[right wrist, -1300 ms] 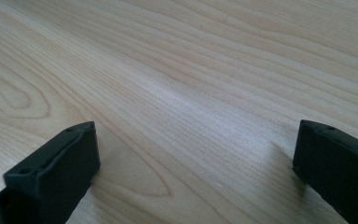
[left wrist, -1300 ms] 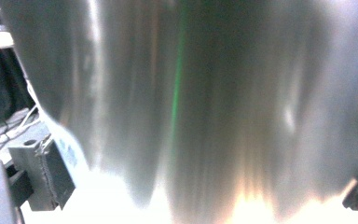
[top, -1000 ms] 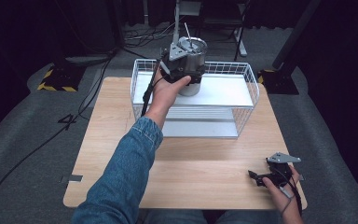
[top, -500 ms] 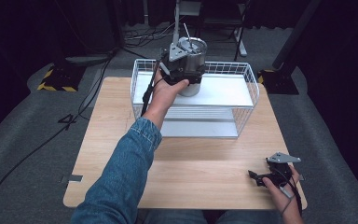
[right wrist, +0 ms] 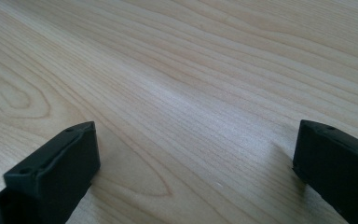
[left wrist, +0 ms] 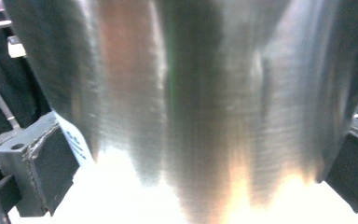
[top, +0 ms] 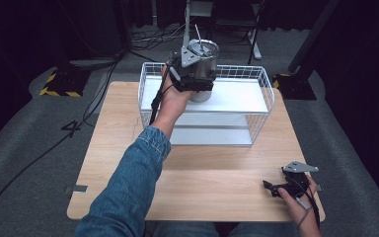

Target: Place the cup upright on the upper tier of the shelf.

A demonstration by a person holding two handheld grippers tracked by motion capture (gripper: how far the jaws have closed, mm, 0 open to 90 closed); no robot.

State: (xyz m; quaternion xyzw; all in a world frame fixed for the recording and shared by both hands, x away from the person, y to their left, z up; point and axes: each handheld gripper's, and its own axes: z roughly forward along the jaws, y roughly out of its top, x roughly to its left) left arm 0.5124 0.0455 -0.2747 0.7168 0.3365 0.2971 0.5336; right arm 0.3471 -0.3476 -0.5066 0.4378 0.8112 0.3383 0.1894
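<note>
A brushed steel cup (top: 203,64) stands upright over the left part of the white shelf inside the wire rack (top: 256,91). My left gripper (top: 197,81) is shut on the steel cup from the near side. In the left gripper view the steel cup (left wrist: 182,93) is pressed between the two black jaws, over the bright white shelf (left wrist: 121,200). A thin rod sticks out of the cup's mouth. My right gripper (top: 276,188) rests low at the table's front right corner. Its jaws stand wide open over bare wood (right wrist: 191,93), with nothing between them.
The wire rack has a lower shelf (top: 212,136) and raised mesh sides. The wooden table (top: 118,148) ends close to my right gripper. Cables (top: 39,153) trail over the grey floor on the left, and a black-and-yellow block (top: 59,84) sits beyond the table.
The left gripper and the steel cup have shifted only slightly at the rack's left end. The right gripper has stayed in place.
</note>
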